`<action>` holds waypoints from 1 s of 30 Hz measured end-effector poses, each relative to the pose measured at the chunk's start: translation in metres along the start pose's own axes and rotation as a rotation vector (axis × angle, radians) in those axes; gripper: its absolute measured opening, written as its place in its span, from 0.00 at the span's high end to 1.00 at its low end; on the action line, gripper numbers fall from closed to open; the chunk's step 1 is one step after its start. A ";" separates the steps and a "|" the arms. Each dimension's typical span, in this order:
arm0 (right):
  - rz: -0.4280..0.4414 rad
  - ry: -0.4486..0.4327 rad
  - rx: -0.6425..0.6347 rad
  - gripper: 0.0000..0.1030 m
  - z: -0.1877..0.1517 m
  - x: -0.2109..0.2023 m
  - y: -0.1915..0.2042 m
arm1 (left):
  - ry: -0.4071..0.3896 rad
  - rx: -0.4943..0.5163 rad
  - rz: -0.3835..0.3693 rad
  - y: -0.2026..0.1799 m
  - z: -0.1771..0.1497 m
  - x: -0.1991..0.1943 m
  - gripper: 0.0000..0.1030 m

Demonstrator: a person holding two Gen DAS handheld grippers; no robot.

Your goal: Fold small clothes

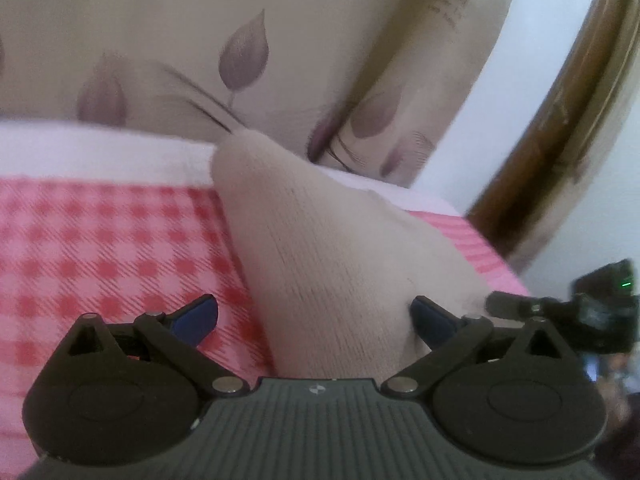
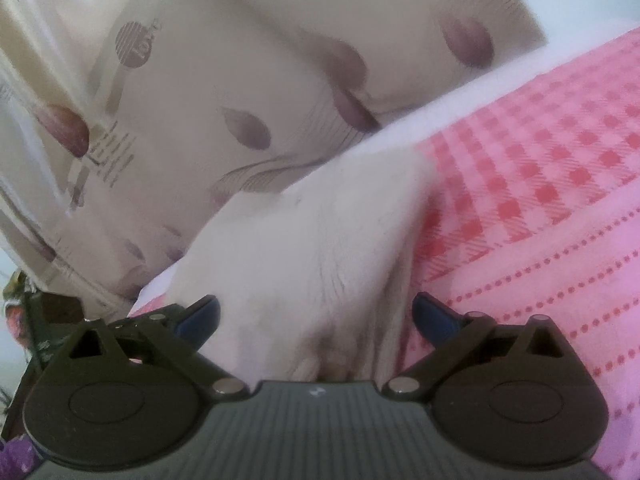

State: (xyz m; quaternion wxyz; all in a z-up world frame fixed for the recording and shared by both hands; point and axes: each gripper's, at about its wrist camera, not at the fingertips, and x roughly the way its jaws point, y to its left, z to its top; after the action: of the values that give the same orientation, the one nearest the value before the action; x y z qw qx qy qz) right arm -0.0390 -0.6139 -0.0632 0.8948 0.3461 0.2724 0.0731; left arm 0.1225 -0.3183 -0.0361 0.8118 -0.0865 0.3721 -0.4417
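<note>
A small beige knit garment (image 1: 320, 256) lies on the pink checked bedspread (image 1: 100, 240). It rises to a point at its far end and runs back between the fingers of my left gripper (image 1: 314, 318). That gripper stands open, its blue pads (image 1: 198, 318) wide apart, the right pad touching the cloth. In the right wrist view the same pale garment (image 2: 304, 256) fills the gap of my right gripper (image 2: 316, 318), which is also open, with its left pad (image 2: 202, 318) against the fabric. The right gripper's black body (image 1: 568, 312) shows at the left view's right edge.
Cream pillows with purple leaf prints (image 1: 240, 52) (image 2: 240, 92) lie along the head of the bed behind the garment. A brown wooden frame (image 1: 560, 120) and a white wall stand to the right. The dotted pink stripe of the bedspread (image 2: 540, 280) stretches to the right.
</note>
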 end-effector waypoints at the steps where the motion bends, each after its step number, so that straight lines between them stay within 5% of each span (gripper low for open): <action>1: 0.019 0.016 -0.001 0.00 0.003 0.002 -0.002 | 0.018 -0.030 -0.034 0.006 0.000 0.004 0.06; 6: 0.093 0.081 0.003 0.00 0.019 0.016 -0.009 | 0.017 -0.139 -0.162 0.030 0.004 0.016 0.11; 13: 0.175 0.155 -0.055 0.00 0.035 0.038 -0.008 | 0.042 -0.133 -0.239 0.033 0.019 0.035 0.10; 18: 0.213 0.187 -0.099 0.00 0.038 0.052 -0.004 | 0.031 -0.108 -0.240 0.029 0.019 0.042 0.06; 23: 0.232 0.192 -0.102 0.00 0.044 0.059 -0.003 | 0.038 -0.120 -0.187 0.030 0.021 0.044 0.24; 30: 0.213 0.168 -0.094 0.00 0.039 0.053 -0.004 | 0.035 -0.059 -0.154 0.021 0.021 0.043 0.23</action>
State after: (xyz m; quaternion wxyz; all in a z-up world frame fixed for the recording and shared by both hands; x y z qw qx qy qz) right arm 0.0261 -0.6226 -0.0648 0.8714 0.3233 0.3041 0.2090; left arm 0.1646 -0.3432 -0.0541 0.7658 -0.1307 0.3914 -0.4931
